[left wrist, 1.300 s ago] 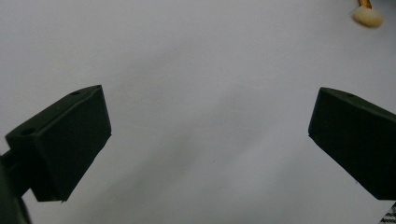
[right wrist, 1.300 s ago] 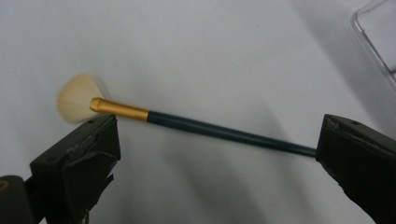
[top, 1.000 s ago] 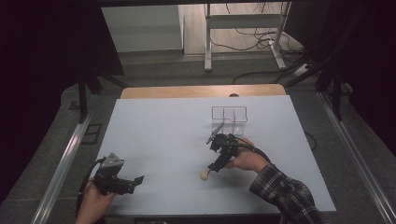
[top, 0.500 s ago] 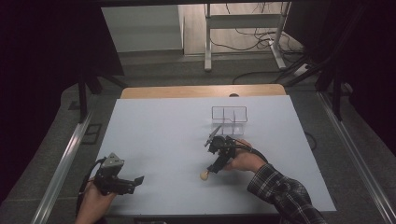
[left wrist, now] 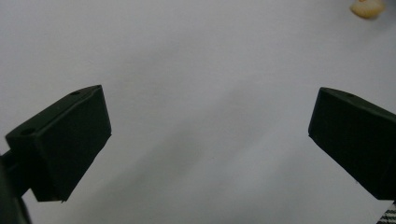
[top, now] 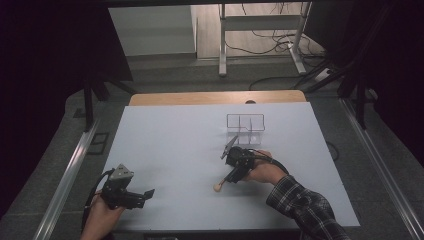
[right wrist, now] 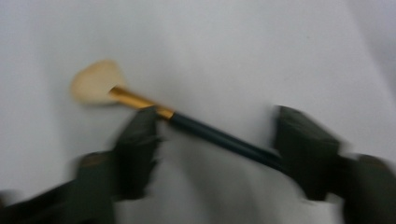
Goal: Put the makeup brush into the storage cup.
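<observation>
A makeup brush [top: 218, 187] with a pale head, gold ferrule and dark handle lies on the white table [top: 165, 145], right of centre near the front. My right gripper [top: 231, 176] points down over its handle. In the right gripper view the brush [right wrist: 135, 99] lies slanted between the blurred jaws of the right gripper [right wrist: 219, 149], which have just been closing around it; the left fingertip [right wrist: 140, 135] overlaps the ferrule. My left gripper [top: 147, 195] rests open at the front left, and between its wide jaws the left gripper [left wrist: 210, 140] has bare table. The brush head [left wrist: 368, 7] shows far off.
A clear divided organiser box [top: 245, 127] stands just behind the right hand. A wooden strip [top: 215, 97] borders the table's far edge. Dark floor, metal rails and a desk frame lie beyond. A plaid sleeve [top: 305, 205] comes in from the bottom right.
Both hands keep their places. The right gripper stays over the brush, leaning slightly lower onto it.
</observation>
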The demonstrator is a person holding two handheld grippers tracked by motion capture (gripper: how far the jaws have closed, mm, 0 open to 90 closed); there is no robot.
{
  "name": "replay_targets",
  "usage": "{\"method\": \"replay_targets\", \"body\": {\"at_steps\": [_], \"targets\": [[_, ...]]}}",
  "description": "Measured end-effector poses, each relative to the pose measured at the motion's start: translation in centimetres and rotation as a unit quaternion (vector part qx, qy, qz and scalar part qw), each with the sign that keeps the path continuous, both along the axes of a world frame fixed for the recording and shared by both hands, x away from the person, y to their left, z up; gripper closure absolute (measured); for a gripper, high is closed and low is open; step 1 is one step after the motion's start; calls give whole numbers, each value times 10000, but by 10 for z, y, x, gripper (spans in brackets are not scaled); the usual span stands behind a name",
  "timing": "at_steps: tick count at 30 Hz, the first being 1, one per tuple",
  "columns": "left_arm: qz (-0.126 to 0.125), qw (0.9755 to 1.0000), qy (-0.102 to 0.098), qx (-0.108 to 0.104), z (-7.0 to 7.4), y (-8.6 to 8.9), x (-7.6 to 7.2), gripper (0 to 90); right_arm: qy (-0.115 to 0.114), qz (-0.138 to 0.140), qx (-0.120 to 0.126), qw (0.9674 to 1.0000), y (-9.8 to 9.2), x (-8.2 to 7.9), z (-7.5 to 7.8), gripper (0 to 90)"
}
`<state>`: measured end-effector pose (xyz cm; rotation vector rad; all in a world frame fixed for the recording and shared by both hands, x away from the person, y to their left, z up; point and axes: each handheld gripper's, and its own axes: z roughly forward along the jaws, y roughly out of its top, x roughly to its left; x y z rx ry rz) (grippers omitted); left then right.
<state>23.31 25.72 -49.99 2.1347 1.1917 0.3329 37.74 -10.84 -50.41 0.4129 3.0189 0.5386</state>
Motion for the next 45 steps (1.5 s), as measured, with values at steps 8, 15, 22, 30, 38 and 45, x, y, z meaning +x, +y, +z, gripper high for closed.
{"method": "replay_targets", "body": {"at_steps": [8, 15, 22, 30, 38, 45], "targets": [[-13, 10000, 15, 51, -1, -1, 0, 0, -23, 245, -112, 9996, 2, -6, 2, 836], [-18, 10000, 22, 67, -1, -1, 0, 0, 253, -100, -42, 9996, 1, -1, 3, 839], [4, 10000, 3, 57, -1, -1, 0, 0, 314, -321, 189, 9988, -4, 0, 2, 839], [31, 10000, -30, 47, 0, 0, 0, 0, 236, -452, 387, 9979, -9, -2, 8, 838], [28, 10000, -42, 35, 0, 0, 0, 0, 130, -613, 572, 9964, -17, -5, 14, 838], [15, 10000, -48, 27, 0, 0, 0, 0, 100, -671, 680, 9954, -21, -9, 18, 838]]}}
